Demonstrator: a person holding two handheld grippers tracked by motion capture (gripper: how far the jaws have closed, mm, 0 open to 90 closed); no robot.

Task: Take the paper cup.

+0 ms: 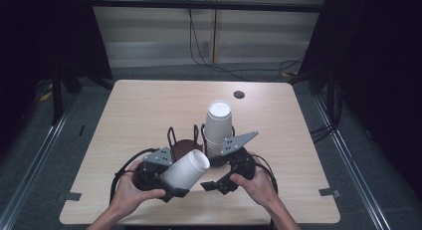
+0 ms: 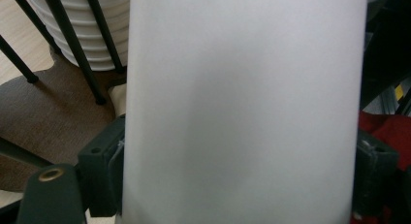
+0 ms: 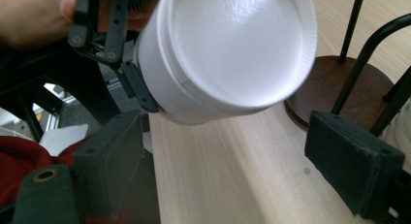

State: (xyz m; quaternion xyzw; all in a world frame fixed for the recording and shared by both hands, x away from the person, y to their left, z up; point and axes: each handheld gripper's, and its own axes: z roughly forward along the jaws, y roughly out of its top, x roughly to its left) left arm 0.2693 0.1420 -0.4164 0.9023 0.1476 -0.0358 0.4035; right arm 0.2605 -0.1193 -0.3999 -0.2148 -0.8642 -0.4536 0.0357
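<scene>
At the near edge of the table (image 1: 149, 100), the person's left hand (image 1: 128, 190) held the left tool (image 1: 166, 182), whose pads were closed on the sides of a single white paper cup (image 1: 185, 169). The cup lay tilted, its closed bottom pointing up and to the right toward the other tool. In the left gripper view the cup's wall (image 2: 242, 107) ran straight up between the two black pads, which pressed it at either side.

Just right of it, the right hand (image 1: 255, 182) held the right tool (image 1: 219, 182) with its jaws spread wide and nothing between them. In the right gripper view the cup's bottom (image 3: 237, 44) hung just beyond the open pads (image 3: 354, 170), not yet touching either one.

A little farther in stood a black wire cup holder (image 1: 185, 140) on a round brown base, and close to its right a stack of white cups (image 1: 218, 128) stood upside down in a second wire holder.

As a judgement, the work was in its middle: one cup seemed already taken off the stack and was in the left tool's grip. What was left appeared to be a handover or a second grasp by the right tool, and then setting the cup in the holder or on the table.
</scene>
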